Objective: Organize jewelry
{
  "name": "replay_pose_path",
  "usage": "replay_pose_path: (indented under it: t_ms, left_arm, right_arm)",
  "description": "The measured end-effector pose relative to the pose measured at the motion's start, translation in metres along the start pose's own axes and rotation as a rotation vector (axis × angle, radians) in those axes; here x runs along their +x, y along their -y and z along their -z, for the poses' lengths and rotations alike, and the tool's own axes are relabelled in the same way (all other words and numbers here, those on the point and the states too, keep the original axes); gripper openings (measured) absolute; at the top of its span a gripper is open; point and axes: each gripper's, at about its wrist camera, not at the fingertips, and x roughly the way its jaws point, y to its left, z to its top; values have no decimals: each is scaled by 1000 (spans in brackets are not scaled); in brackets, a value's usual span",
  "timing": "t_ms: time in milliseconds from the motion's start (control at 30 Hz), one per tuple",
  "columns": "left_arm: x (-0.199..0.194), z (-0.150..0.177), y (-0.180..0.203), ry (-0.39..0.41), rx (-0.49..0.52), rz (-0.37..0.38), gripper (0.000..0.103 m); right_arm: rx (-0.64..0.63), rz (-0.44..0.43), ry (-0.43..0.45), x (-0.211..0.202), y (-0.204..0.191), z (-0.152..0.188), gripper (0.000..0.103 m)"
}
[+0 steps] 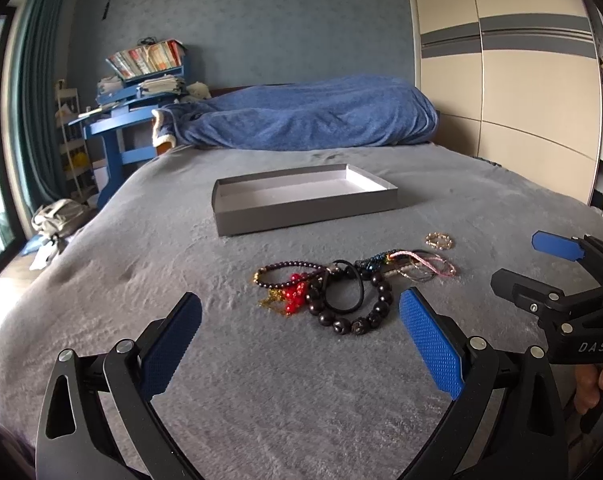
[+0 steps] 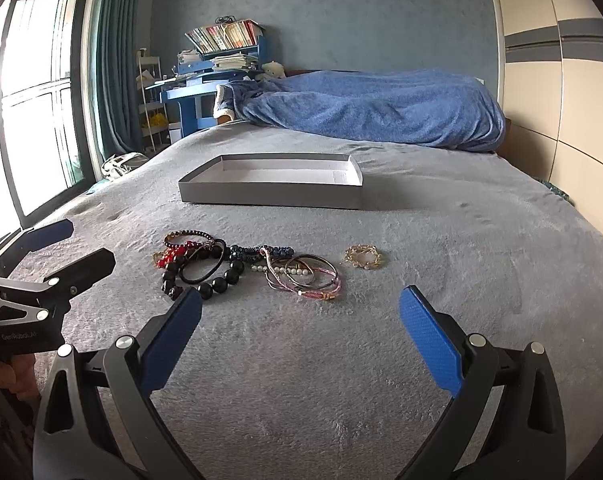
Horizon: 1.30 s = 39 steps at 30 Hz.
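Left wrist view: left tongs (image 1: 300, 322) spread wide, empty; jewelry pile (image 1: 341, 288) just ahead on the bed (image 1: 141, 260). Right tongs (image 1: 541, 268) read "DAS". Right wrist view: right tongs (image 2: 300, 322) wide open; gold bracelet (image 2: 363, 257) ahead, gray box (image 2: 273, 192) beyond, window (image 2: 33, 92) left.

You can read "DAS" on the body of your right gripper (image 1: 541, 268), and small "GenRobot.AI" on your left gripper (image 2: 81, 246).
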Motion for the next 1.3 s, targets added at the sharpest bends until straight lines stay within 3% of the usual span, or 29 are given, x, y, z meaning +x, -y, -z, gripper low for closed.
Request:
replay_pose_path:
  t_ms: [1300]
  left_arm:
    - [3,6,-1,-15,5,4,98]
  right_arm:
    - [22,-9,-17,3,3,-1,98]
